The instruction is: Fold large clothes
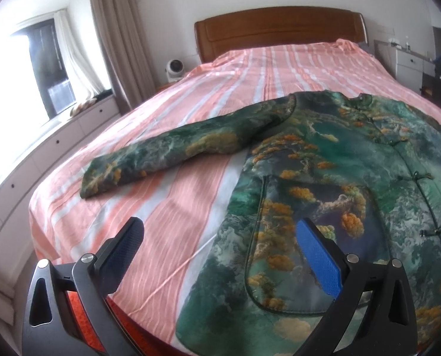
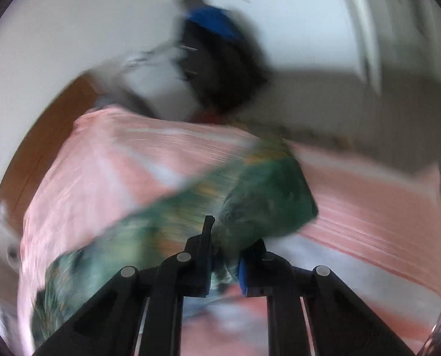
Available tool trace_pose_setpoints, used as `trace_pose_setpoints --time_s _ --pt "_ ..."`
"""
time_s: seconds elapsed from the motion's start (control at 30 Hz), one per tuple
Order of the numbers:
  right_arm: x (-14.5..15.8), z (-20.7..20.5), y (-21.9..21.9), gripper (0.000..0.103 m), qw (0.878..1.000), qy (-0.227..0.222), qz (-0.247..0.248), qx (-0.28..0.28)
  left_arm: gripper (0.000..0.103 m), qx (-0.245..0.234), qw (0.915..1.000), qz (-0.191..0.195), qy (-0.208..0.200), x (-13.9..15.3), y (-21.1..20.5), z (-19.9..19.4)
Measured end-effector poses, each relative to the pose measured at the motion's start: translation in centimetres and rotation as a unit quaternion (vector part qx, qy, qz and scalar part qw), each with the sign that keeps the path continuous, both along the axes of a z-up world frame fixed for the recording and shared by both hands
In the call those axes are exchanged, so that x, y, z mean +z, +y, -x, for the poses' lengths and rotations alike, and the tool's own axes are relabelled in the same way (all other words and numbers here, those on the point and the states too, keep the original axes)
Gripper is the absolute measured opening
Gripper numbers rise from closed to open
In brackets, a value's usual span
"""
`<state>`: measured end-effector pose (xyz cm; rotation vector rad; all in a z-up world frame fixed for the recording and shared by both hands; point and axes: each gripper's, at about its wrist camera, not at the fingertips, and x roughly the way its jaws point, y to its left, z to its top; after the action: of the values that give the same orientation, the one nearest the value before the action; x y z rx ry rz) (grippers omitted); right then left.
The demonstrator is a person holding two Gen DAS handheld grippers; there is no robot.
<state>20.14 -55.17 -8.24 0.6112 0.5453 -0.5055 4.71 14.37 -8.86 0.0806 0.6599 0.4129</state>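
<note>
A large green jacket (image 1: 324,184) with orange and white print lies front up on the pink striped bed (image 1: 191,195). One sleeve (image 1: 173,154) stretches out to the left. My left gripper (image 1: 217,243) is open and empty, hovering over the jacket's lower left hem. In the blurred right wrist view, my right gripper (image 2: 225,255) is shut on a bunched part of the jacket (image 2: 250,201), likely the other sleeve, lifted above the bed (image 2: 131,160).
A wooden headboard (image 1: 279,29) stands at the far end of the bed. A window with curtains (image 1: 116,35) and white drawers (image 1: 57,142) line the left side. A white nightstand (image 1: 410,59) and a dark bag (image 2: 214,59) are on the right.
</note>
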Motion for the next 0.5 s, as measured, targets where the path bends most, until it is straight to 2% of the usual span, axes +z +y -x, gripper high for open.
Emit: trace_pose_setpoints --time_s 0.07,0.13,0.23,0.3,0.37,0.4,0.47,0.5 --pt "3.4 -1.6 4.9 0.014 0.997 -0.027 0.029 0.063 0.102 0.000 1.0000 0.001 0.002 -0.1 0.0 0.0" --pt "7.1 -3.2 11.4 0.014 0.987 -0.062 0.051 0.142 0.102 0.000 1.0000 0.004 0.005 -0.1 0.1 0.0" --pt "10.7 -6.2 22.0 0.014 0.959 -0.092 0.078 0.258 0.102 0.000 1.0000 0.004 0.001 0.0 0.1 0.2" --pt "11.0 -8.3 29.0 0.014 0.939 -0.095 0.089 0.319 0.102 0.003 1.0000 0.003 -0.003 0.0 0.3 0.5" --pt "9.7 -10.1 34.3 0.014 0.926 -0.084 0.096 0.355 0.102 0.003 1.0000 0.002 -0.002 -0.2 0.4 0.6" --pt "8.6 -10.9 36.3 0.018 0.921 -0.074 0.092 0.371 0.102 0.002 1.0000 -0.001 0.000 -0.3 0.5 0.6" --pt "5.3 -12.9 40.2 0.056 0.908 -0.028 0.065 0.412 0.102 -0.002 1.0000 -0.007 -0.001 -0.3 0.5 0.6" --pt "3.3 -13.6 41.8 0.089 0.903 0.007 0.047 0.428 0.102 -0.004 0.9999 -0.012 -0.003 -0.3 0.3 0.6"
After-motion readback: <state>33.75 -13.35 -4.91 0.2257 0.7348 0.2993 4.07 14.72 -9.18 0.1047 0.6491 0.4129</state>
